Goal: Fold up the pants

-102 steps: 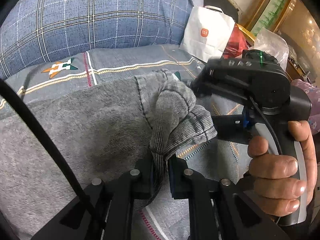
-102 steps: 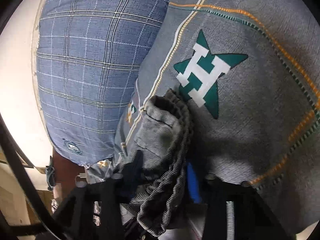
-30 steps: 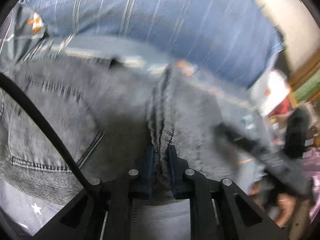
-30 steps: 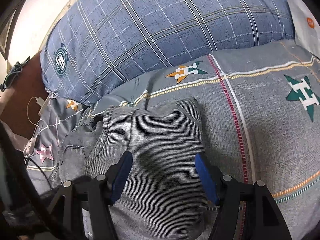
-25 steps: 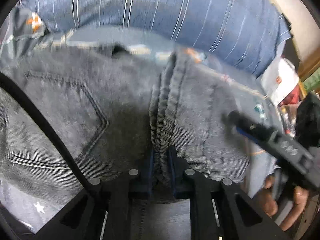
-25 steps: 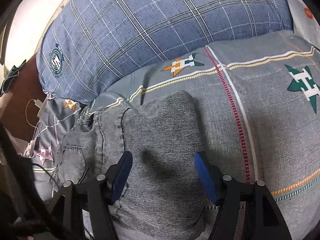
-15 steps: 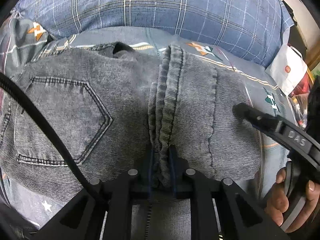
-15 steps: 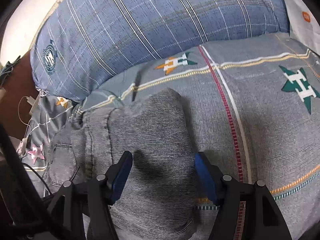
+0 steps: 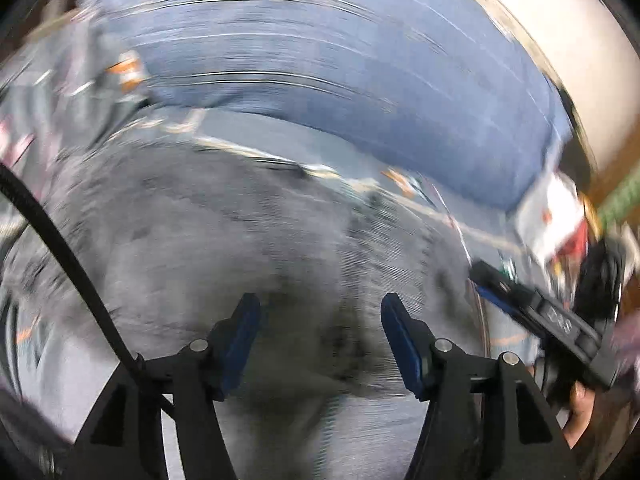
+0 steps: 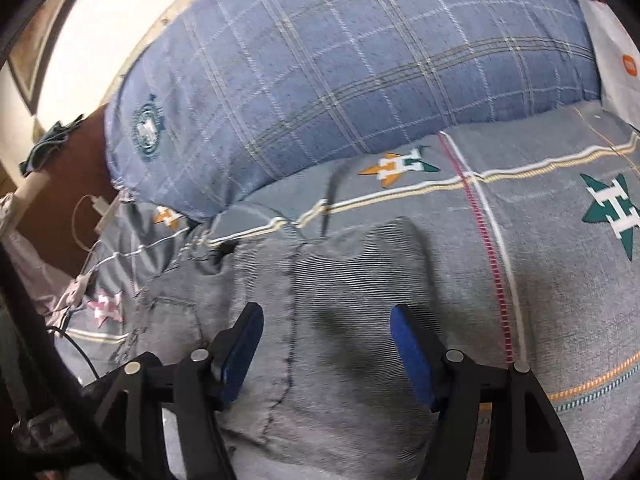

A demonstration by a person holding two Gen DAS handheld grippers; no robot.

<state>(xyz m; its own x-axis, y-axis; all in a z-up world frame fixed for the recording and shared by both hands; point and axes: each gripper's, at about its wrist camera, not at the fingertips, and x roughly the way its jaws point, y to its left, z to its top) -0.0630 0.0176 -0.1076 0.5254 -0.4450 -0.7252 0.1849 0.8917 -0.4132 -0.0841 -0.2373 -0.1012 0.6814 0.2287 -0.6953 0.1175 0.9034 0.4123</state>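
The grey denim pants (image 10: pixel 340 312) lie folded on the bed, the legs laid over the seat part. In the blurred left wrist view the pants (image 9: pixel 240 248) fill the middle. My left gripper (image 9: pixel 320 332) is open and empty just above the cloth. My right gripper (image 10: pixel 326 340) is open and empty over the folded edge. The right gripper also shows in the left wrist view (image 9: pixel 536 312) at the right, held in a hand.
A grey bedsheet with star logos (image 10: pixel 560 264) covers the bed. A large blue plaid pillow (image 10: pixel 360 88) lies behind the pants. A white paper bag (image 10: pixel 616 60) stands at the far right. A white charger cable (image 10: pixel 90 220) lies at the left by a brown headboard.
My left gripper has let go of the folded pant hems and opened, and it is moving fast, so its view is blurred. My right gripper stays open over the pants.
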